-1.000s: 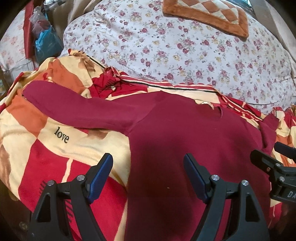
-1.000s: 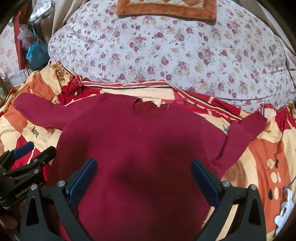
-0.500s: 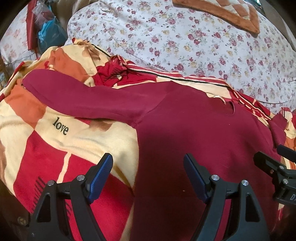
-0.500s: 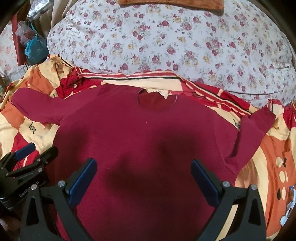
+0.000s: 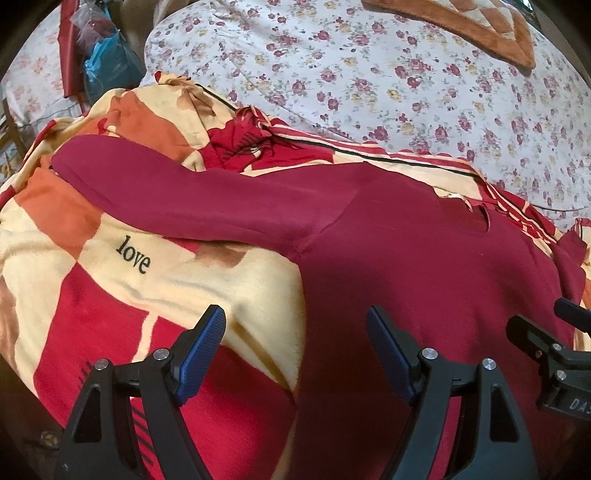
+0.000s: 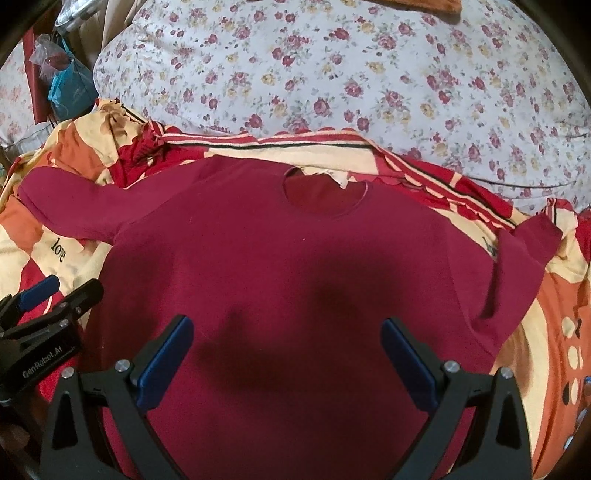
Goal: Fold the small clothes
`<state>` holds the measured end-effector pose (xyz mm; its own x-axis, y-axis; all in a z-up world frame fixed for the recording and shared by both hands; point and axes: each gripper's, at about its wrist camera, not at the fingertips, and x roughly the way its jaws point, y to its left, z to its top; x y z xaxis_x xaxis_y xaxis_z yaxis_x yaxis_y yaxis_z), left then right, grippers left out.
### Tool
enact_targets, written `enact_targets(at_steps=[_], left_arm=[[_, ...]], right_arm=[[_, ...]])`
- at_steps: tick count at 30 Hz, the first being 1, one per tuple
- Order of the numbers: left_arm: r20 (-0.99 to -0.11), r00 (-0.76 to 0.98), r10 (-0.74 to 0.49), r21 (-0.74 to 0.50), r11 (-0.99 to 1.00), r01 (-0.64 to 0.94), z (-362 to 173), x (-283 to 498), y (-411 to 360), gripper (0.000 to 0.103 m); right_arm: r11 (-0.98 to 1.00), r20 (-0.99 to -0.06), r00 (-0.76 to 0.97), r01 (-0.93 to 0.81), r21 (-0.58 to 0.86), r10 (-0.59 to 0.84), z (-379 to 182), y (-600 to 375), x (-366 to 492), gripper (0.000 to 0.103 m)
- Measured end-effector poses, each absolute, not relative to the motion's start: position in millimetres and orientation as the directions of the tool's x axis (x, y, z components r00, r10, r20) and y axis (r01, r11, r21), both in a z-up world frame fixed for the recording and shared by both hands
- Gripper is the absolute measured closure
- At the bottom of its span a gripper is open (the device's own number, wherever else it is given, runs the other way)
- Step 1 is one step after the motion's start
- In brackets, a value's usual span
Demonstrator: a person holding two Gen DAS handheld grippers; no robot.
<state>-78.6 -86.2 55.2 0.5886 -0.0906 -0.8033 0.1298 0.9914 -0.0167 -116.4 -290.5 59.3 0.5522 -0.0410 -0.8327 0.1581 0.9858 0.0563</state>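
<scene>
A dark red long-sleeved shirt (image 6: 288, 266) lies spread flat, front up, on a red, cream and orange blanket (image 5: 155, 288). Its left sleeve (image 5: 192, 199) stretches out to the left; its right sleeve (image 6: 524, 258) lies bent at the right. The round neck opening (image 6: 325, 195) points away from me. My left gripper (image 5: 295, 347) hovers open over the shirt's left side edge, holding nothing. My right gripper (image 6: 288, 350) hovers open above the middle of the shirt body, also holding nothing. Each gripper shows at the edge of the other's view.
A large floral quilt (image 6: 351, 74) bulges behind the blanket. An orange checked cloth (image 5: 461, 29) lies on top of it. A blue plastic bag (image 6: 70, 88) and other clutter sit at the far left. The word "love" (image 5: 133, 254) is printed on the blanket.
Both grippers have shifted forward and slightly left over the shirt, which now looks nearer. The shirt itself has not moved, and both grippers stay open.
</scene>
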Motion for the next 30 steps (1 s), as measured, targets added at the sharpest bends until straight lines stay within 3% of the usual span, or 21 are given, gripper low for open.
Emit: enact_targets(at_steps=[8,20,23,25,30], left_arm=[[-0.803,0.595,-0.050,-0.018,0.998,0.058,63,-51,-56,0.043],[-0.744,0.593,0.309,0.135,0.938,-0.320,77,31,66,0.045],[-0.755,0.559,0.344,0.143,0.918,-0.370,71,56,90,0.053],[-0.770,0.533,0.351,0.158,0.914,-0.374,65,70,96,0.064],[-0.753,0.519,0.403,0.214,0.897,-0.386,55,85,88,0.068]], right_arm=[[0.989,-0.837,0.548,0.132,0.072,-0.012,56,-289,-112,0.000],[0.983,-0.854,0.520,0.137,0.119,0.031,44,-296,-110,0.000],[0.984,-0.856,0.515,0.131,0.122,0.038,42,-295,-110,0.000],[0.985,-0.858,0.512,0.125,0.122,0.041,41,-294,-109,0.000],[0.985,-0.860,0.509,0.125,0.118,0.039,41,-295,-107,0.000]])
